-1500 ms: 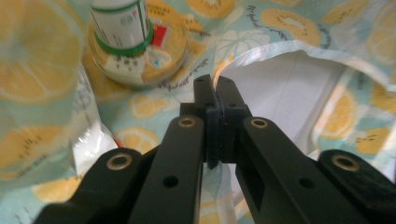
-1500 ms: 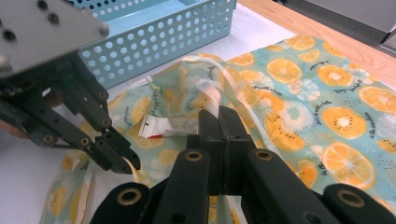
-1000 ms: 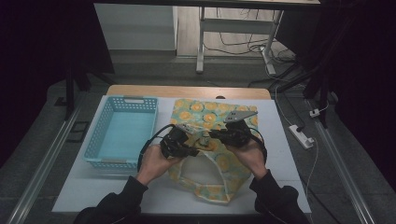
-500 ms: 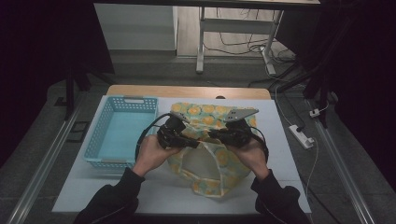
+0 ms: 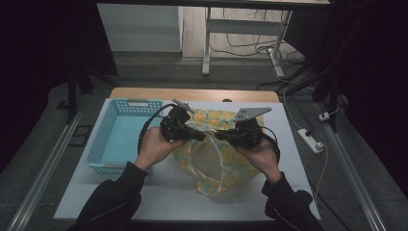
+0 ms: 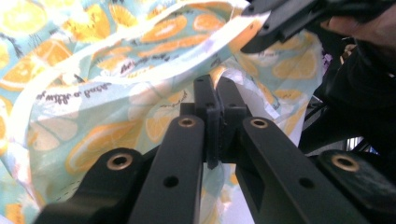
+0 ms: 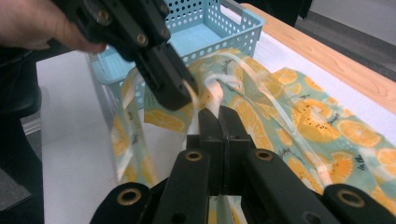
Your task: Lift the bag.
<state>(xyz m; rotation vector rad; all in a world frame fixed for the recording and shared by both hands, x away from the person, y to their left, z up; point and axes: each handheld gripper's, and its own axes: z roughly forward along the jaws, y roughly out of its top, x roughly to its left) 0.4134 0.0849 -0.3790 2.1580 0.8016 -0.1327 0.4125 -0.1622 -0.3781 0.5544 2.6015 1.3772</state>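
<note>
1. High view: the left claw point(image 5: 199, 136) and right claw point(image 5: 222, 136) meet tip to tip above the table point(image 5: 298, 144), each pinched tight on the rim of the bag point(image 5: 211, 163).
2. Left gripper view: the left claw point(image 6: 217, 93) has its jaws pressed together with a fold of the bag point(image 6: 107, 93) caught between them; orange-slice fabric spreads to its left and above, and a pale inner lining shows just past its tips.
3. Up and to the right of those tips, the right claw's black tip bites the bag's white edge band.
4. Right gripper view: the right claw point(image 7: 218, 122) is likewise clamped, with fabric of the bag point(image 7: 299, 116) running between its jaws and out beneath them.
5. Just above and left of its tips, the left claw point(image 7: 180, 95) grips the same rim.
6. Beyond the left claw stands a basket point(image 7: 210, 28), its near wall just behind the bag.
7. From both claws the bag hangs open, its mouth between the hands, its lower end on the table.
</note>
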